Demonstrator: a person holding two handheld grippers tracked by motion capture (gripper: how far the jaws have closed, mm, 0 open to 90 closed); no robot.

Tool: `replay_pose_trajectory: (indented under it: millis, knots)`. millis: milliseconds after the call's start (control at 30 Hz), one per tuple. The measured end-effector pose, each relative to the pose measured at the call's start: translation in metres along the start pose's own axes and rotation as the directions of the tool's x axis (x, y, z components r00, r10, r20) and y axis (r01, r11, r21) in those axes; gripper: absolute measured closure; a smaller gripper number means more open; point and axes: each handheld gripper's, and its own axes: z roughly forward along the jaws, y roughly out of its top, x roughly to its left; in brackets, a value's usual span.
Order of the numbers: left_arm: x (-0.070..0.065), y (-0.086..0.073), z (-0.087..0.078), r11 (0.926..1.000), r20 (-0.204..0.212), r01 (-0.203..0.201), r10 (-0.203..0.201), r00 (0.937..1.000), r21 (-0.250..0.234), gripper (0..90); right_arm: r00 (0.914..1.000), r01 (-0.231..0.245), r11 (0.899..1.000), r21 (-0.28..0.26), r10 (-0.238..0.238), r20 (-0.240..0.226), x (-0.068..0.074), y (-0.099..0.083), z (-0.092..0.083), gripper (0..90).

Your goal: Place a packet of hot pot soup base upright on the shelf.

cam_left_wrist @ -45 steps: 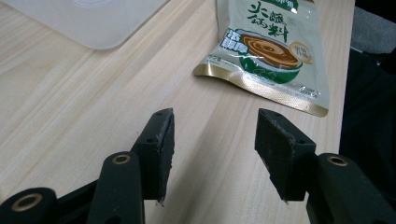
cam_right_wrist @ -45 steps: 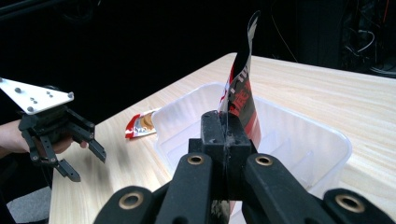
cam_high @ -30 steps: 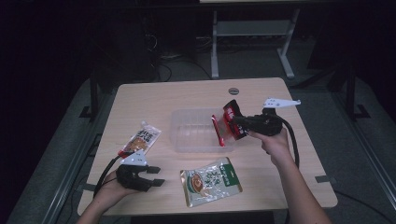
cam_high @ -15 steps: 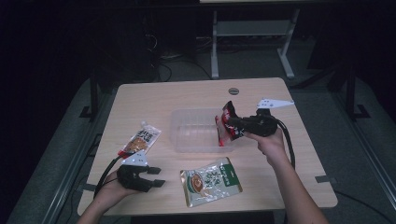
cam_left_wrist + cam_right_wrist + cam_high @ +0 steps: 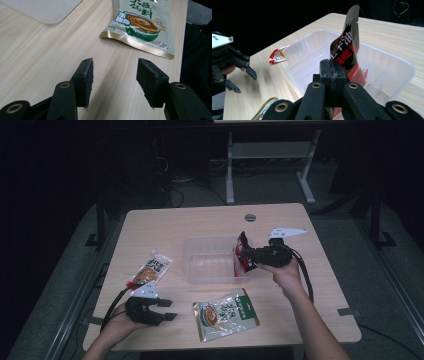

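Observation:
My right gripper (image 5: pixel 250 254) (image 5: pixel 332 69) is shut on a red and black sauce packet (image 5: pixel 243 257) (image 5: pixel 347 47), holding it upright over the right end of a clear plastic bin (image 5: pixel 210 260) (image 5: pixel 312 53) at the table's middle. My left gripper (image 5: pixel 167 309) (image 5: pixel 113 75) rests open near the front left edge of the table, nothing between its jaws. A green and white packet (image 5: pixel 225 314) (image 5: pixel 142 22) lies flat just right of it. An orange and red packet (image 5: pixel 149 272) (image 5: pixel 277 55) lies left of the bin.
The wooden table (image 5: pixel 165 227) has a small round grommet (image 5: pixel 250 217) near its back edge. Dark floor and a metal frame (image 5: pixel 265 155) lie beyond the table.
My right gripper has carried the red and black packet leftward and lower, over the bin's right end. The left gripper has stayed put.

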Motion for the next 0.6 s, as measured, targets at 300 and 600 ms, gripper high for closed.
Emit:
replay_pose_trajectory:
  millis: [300, 600]
  knots:
    - [0.0, 0.0, 0.0, 1.0, 0.001, 0.0, 0.0, 1.0, 0.0, 46.9, 0.9994, -0.026, 1.0, 0.01, 0.026, 0.021, -0.002, -0.001, 0.002, 70.4]
    - [0.001, -0.001, -0.001, 1.0, -0.001, -0.001, 0.001, 1.0, -0.001, 46.6, 0.9984, 0.013, 0.999, 0.034, -0.015, 0.055, 0.003, 0.002, -0.009, 44.5]
